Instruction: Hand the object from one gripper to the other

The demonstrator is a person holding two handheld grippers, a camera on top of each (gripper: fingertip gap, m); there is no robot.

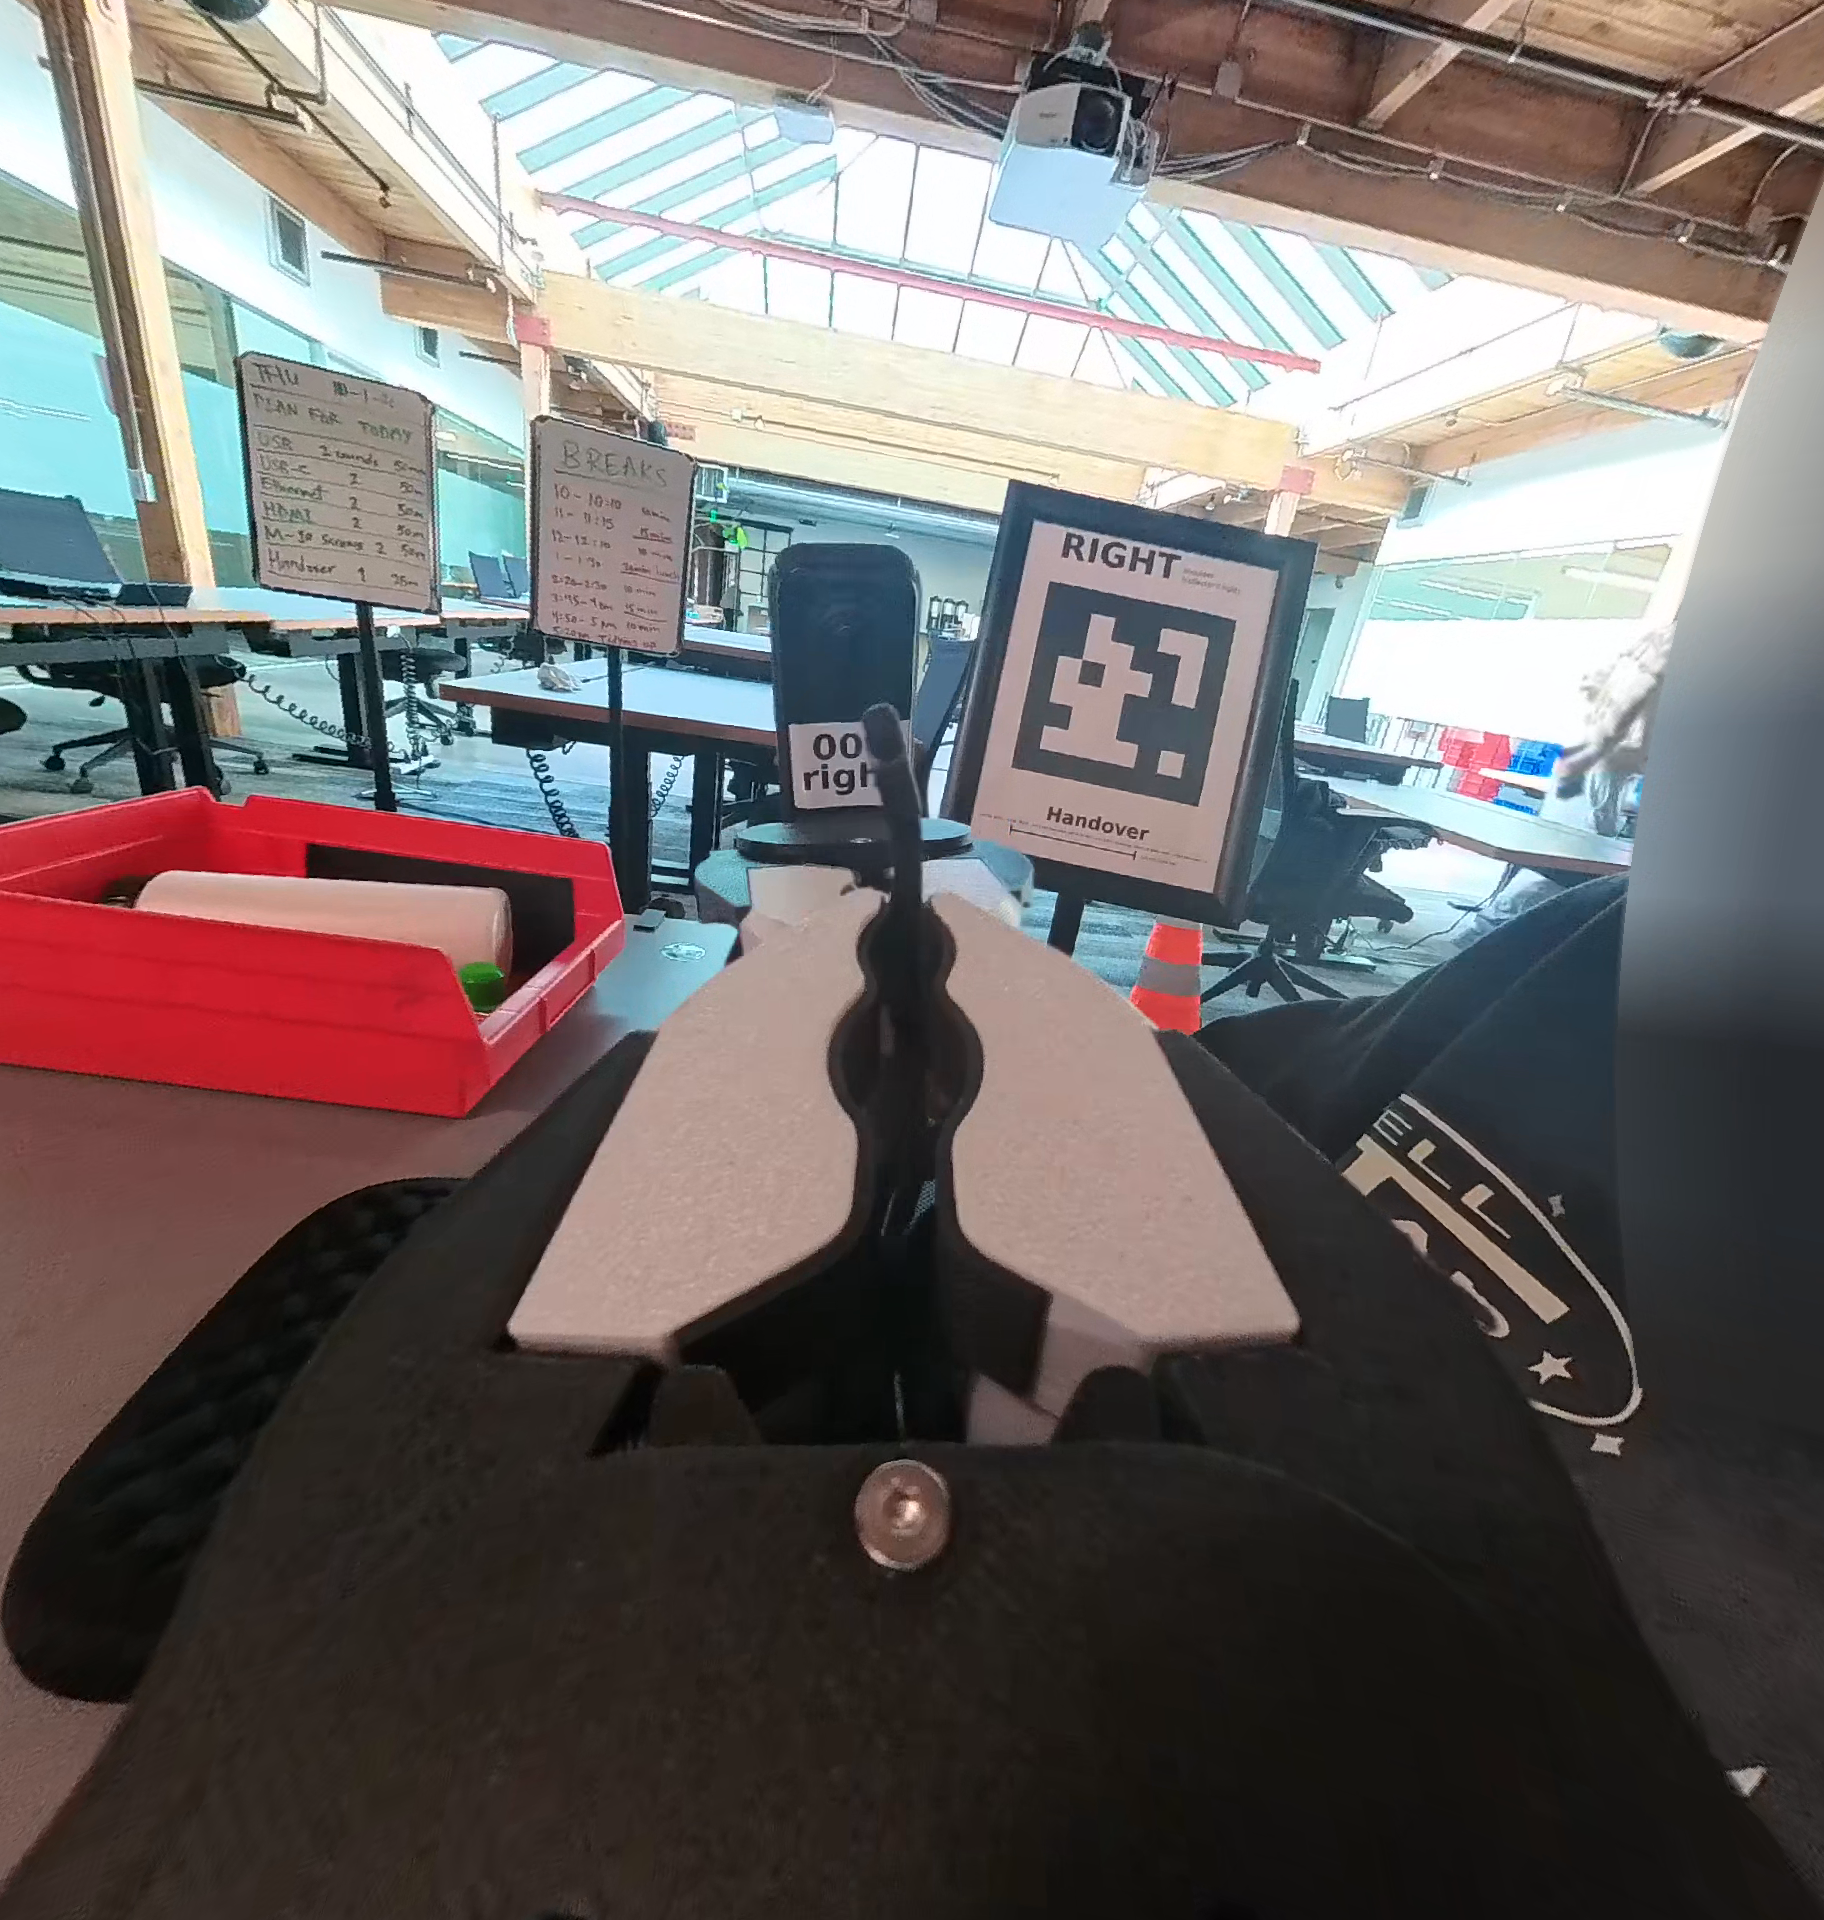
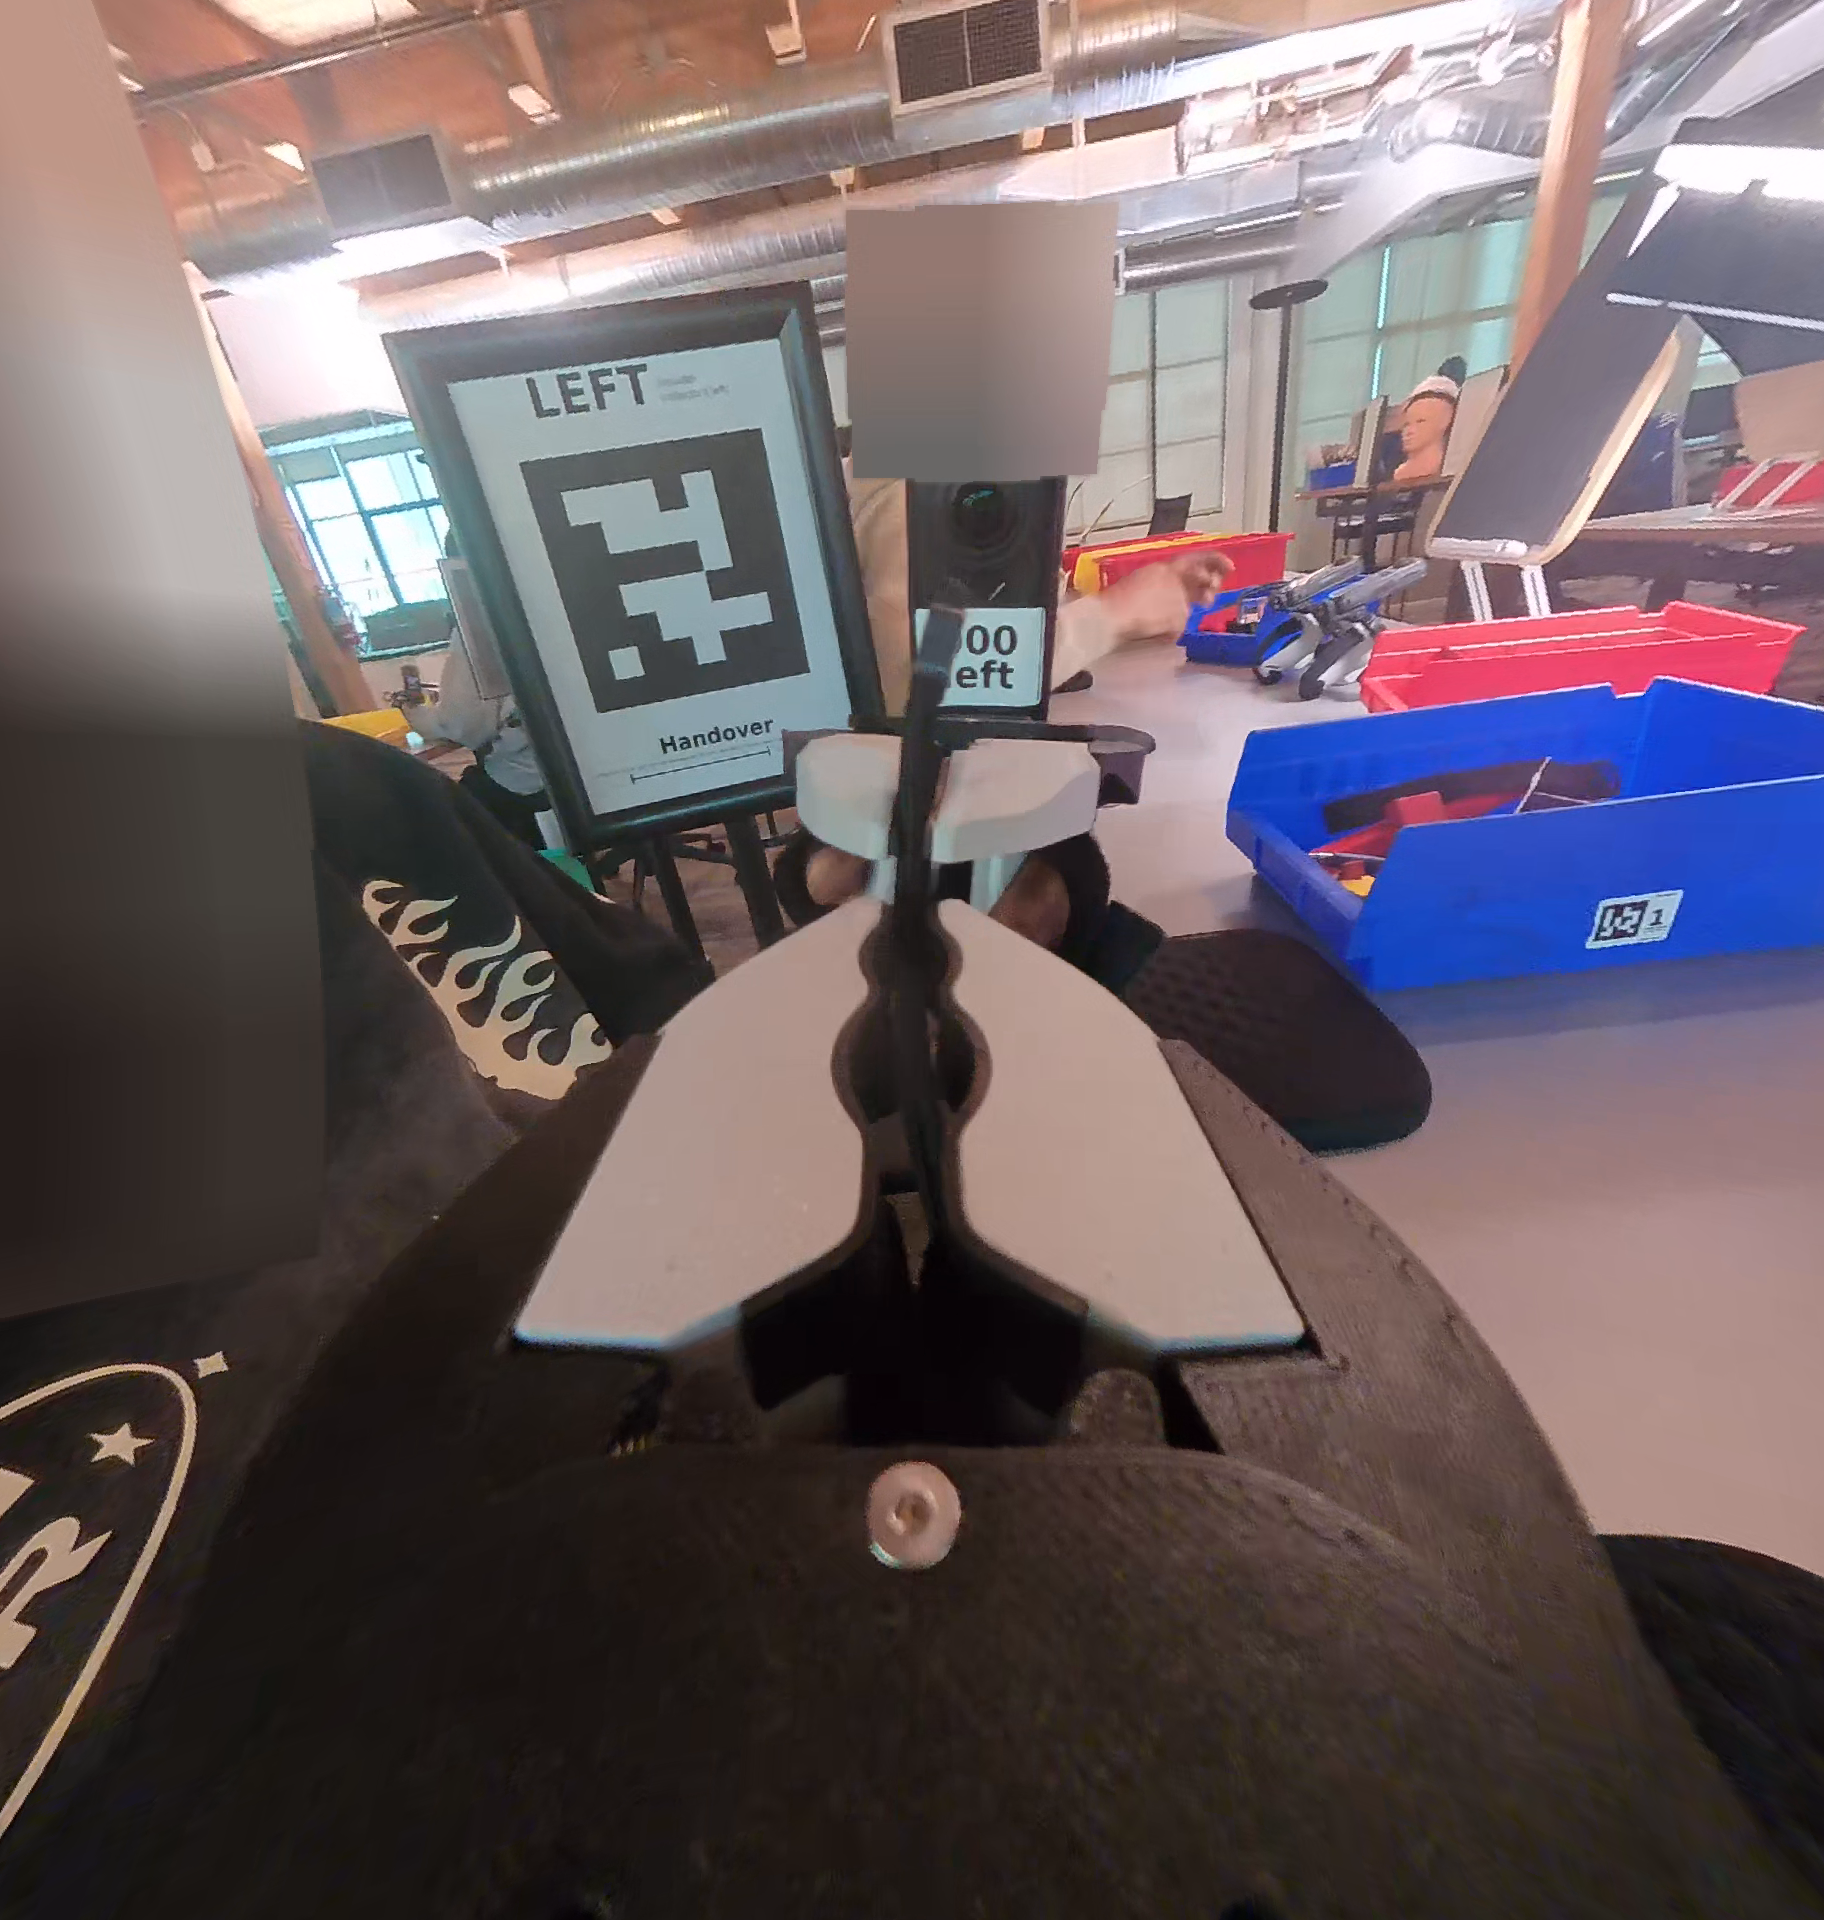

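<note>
Each camera sits just behind its own claw and looks forward along the two white fingers, very close, angled slightly upward over the table. The left wrist view faces the right claw (image 1: 880, 906) head-on, with a red bin (image 1: 264, 971) to the left. The right wrist view faces the left claw (image 2: 939, 810) head-on, with a blue bin (image 2: 1573, 852) to the right. Both views share the thin black object (image 1: 903, 935) running between the claws.

Bright daylight from skylight (image 1: 887, 260); glare overhead; fisheye warp at edges; focus sharp
</note>
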